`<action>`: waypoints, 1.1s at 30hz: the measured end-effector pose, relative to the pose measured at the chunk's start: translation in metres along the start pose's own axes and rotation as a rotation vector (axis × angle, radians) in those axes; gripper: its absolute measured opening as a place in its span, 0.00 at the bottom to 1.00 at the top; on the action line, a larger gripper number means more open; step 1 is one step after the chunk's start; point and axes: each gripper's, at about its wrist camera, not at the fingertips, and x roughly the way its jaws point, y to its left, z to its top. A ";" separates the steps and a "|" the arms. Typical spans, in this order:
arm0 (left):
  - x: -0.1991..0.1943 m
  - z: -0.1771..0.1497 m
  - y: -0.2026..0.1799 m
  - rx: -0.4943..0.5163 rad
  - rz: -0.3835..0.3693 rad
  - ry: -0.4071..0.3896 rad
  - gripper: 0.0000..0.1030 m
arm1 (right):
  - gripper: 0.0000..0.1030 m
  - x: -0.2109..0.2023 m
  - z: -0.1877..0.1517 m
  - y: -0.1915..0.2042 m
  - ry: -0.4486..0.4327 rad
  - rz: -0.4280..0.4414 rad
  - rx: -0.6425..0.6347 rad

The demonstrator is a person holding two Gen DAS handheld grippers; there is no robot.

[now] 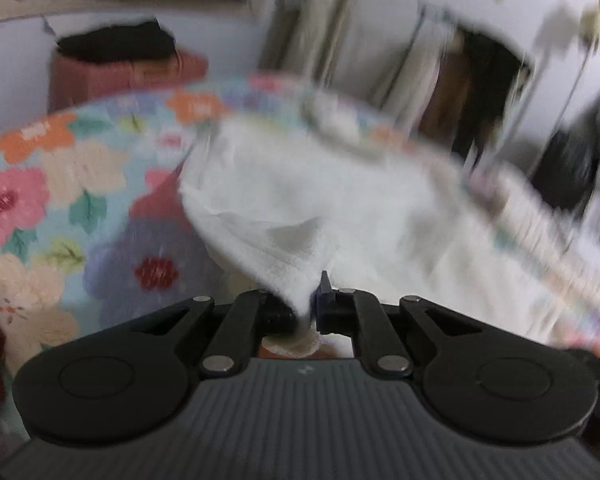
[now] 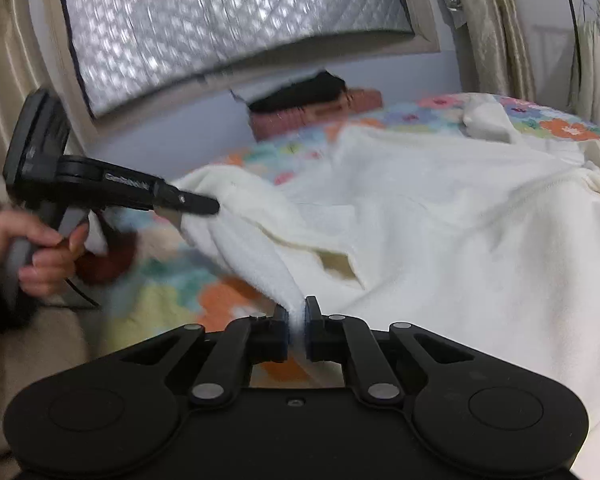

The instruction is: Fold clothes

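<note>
Left gripper [image 1: 306,312] and right gripper [image 2: 297,332] each clenched edge of white fleece garment [image 2: 440,216], lifted above floral bedspread [image 1: 40,168].

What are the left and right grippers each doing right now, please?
Left gripper: shut on the white garment.
Right gripper: shut on the same white garment.

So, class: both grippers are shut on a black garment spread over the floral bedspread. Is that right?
Not quite: the garment is white, not black, as the right wrist view shows. The rest holds: the left gripper and the right gripper are each shut on it, and it lies over the floral bedspread.
</note>
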 end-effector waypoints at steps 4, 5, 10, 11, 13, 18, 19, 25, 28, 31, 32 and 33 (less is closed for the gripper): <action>-0.012 -0.018 -0.004 0.039 0.093 0.075 0.07 | 0.09 0.018 -0.016 0.009 0.103 0.025 -0.035; -0.002 -0.029 0.002 0.038 0.141 0.141 0.07 | 0.09 0.023 -0.020 0.011 0.130 0.030 -0.044; 0.051 -0.062 0.029 -0.048 0.254 0.405 0.08 | 0.10 0.057 -0.050 0.020 0.245 0.018 -0.054; 0.052 -0.060 0.027 -0.040 0.263 0.401 0.11 | 0.10 0.059 -0.053 0.019 0.243 0.019 -0.041; 0.054 -0.057 0.022 -0.020 0.281 0.397 0.21 | 0.10 0.062 -0.056 0.013 0.243 0.021 0.002; 0.063 -0.064 0.020 0.016 0.290 0.436 0.43 | 0.11 0.062 -0.065 0.011 0.252 0.005 0.032; 0.063 -0.064 0.021 0.017 0.290 0.439 0.43 | 0.13 0.061 -0.067 0.010 0.246 0.010 0.046; 0.025 -0.048 0.013 -0.012 0.149 0.288 0.44 | 0.21 0.037 -0.060 -0.004 0.202 0.086 0.168; -0.006 -0.032 -0.006 -0.017 0.092 0.189 0.52 | 0.33 0.009 -0.052 -0.016 0.142 0.135 0.236; -0.016 -0.024 -0.034 0.041 0.113 0.166 0.55 | 0.40 -0.028 -0.042 -0.031 0.081 0.088 0.254; -0.013 -0.024 -0.045 0.061 0.109 0.176 0.55 | 0.40 -0.043 -0.039 -0.038 0.067 0.031 0.248; -0.007 -0.024 -0.057 0.079 0.097 0.189 0.55 | 0.41 -0.057 -0.036 -0.046 0.058 -0.036 0.251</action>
